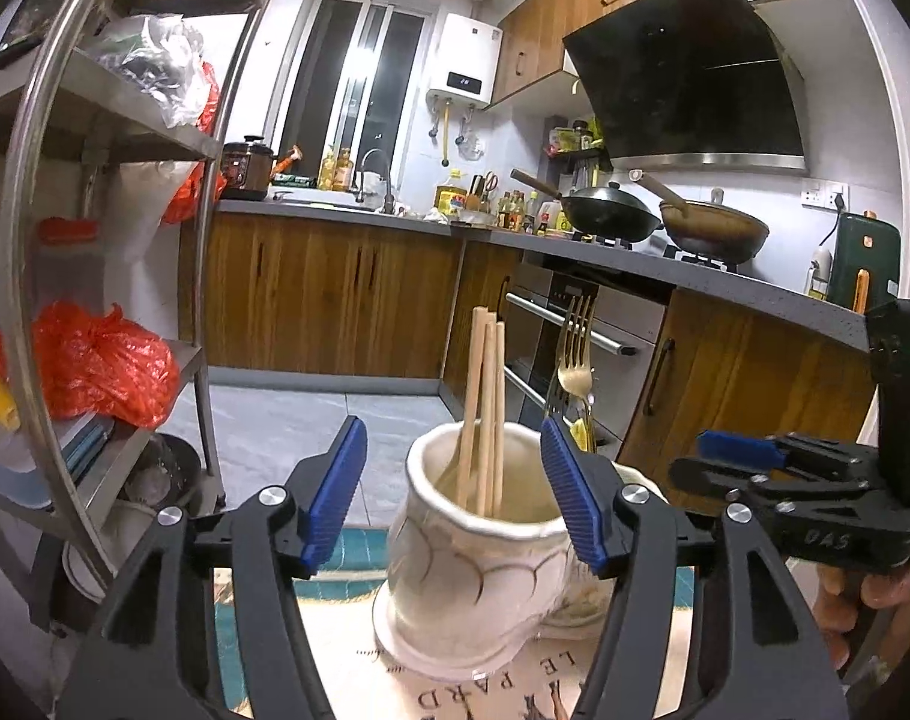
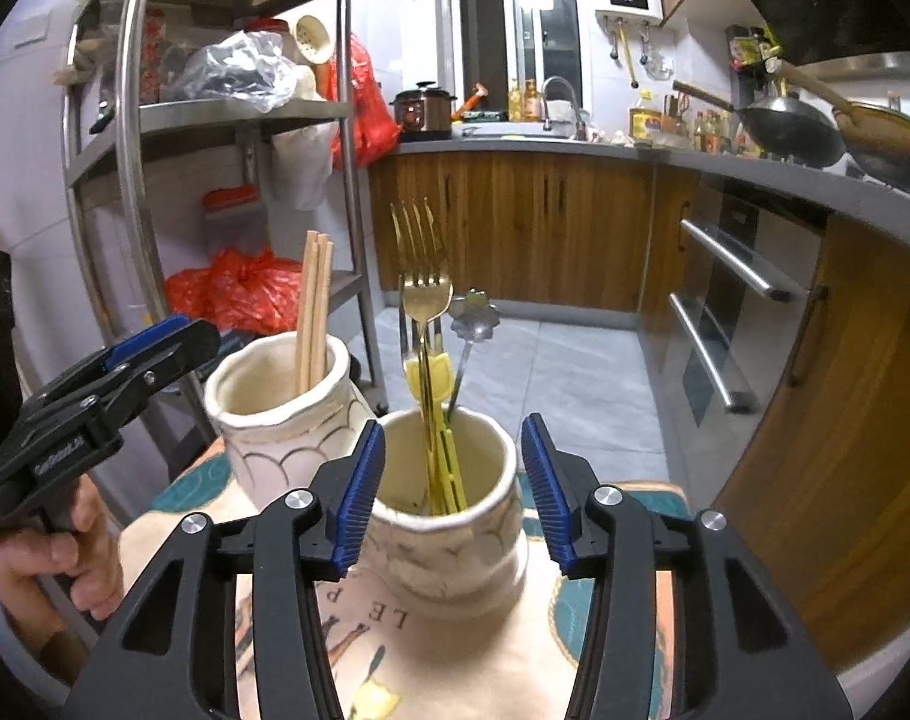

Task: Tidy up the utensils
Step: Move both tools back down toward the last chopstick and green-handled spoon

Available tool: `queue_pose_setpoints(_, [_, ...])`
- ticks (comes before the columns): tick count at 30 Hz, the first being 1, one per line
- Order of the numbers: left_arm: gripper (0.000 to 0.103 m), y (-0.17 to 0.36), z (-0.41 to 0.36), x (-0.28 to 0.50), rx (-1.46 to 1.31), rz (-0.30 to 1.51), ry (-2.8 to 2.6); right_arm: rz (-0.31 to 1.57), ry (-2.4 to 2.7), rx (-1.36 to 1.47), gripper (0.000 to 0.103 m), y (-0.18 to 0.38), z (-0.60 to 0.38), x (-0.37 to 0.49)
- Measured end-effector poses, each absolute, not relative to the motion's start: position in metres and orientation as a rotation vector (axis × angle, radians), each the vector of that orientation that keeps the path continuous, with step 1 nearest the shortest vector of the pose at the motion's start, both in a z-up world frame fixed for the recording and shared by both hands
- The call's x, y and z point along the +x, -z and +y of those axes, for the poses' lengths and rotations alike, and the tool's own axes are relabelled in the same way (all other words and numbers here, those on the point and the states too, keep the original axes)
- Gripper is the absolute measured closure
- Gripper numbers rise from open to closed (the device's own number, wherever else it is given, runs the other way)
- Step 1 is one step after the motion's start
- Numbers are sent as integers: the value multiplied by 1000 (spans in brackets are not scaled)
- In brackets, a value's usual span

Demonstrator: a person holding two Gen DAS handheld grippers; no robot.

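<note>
Cream ceramic, two utensil jars side by side on a printed mat (image 2: 395,648) on the desk. Left jar (image 1: 473,558) holds wooden chopsticks (image 1: 485,414), standing upright, tips leaning on the far inner wall. Right jar (image 2: 449,516) holds a gold fork (image 2: 422,294) tines up, a yellow-handled utensil (image 2: 431,381) beside it, and a grey flower-headed spoon (image 2: 473,315) leaning to the right.

Left hand-held gripper (image 1: 455,492): jaws apart, blue pads either side of the chopstick jar's rim, left pad clear of it; whether the right pad touches it, cannot tell. Nothing gripped. Right hand-held gripper (image 2: 452,489): jaws also apart, straddling the fork jar's mouth, pads flanking the jar with no squeeze on it, nothing held.

In the left wrist view the other gripper shows at the right edge with fingers of a hand (image 1: 851,594) wrapped on its grip; the fork jar is mostly hidden behind the right pad, fork tines poking up behind. In the right wrist view the left gripper comes in from the left edge, a hand (image 2: 47,558) on its handle, chopstick jar just beyond.

Background: steel shelf rack (image 2: 239,114) with red plastic bags (image 2: 245,288), wood-front cabinets (image 2: 515,222), two woks (image 1: 665,219) on the hob, tiled floor.
</note>
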State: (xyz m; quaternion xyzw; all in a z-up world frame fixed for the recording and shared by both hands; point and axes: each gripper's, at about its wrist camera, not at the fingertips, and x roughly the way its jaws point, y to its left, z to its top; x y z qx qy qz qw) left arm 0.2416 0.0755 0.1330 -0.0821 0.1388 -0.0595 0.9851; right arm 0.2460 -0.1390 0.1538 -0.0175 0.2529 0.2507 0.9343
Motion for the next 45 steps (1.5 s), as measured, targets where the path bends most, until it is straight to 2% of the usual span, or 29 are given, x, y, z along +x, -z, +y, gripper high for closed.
queue_pose_setpoints(7, [43,-118,84,224,-172,356,113,530,-531,-47,52,-151,-149,223])
queue_pose_setpoints(23, [43,-68,78,198,-114,574,142,679,-562,-82,52,-102,-151,196])
queue_pose_setpoints(31, [49,-45,68,199,-75,700,154,788,-583,-97,52,-80,-145,198])
queue_pose_setpoints(42, [51,-22,35,200,5,846,265,981,-729,-138,52,-57,-121,184])
queue_pose_setpoints(45, [58,-14,33,202,17,881,265,1016,-734,-193,52,-49,-112,177])
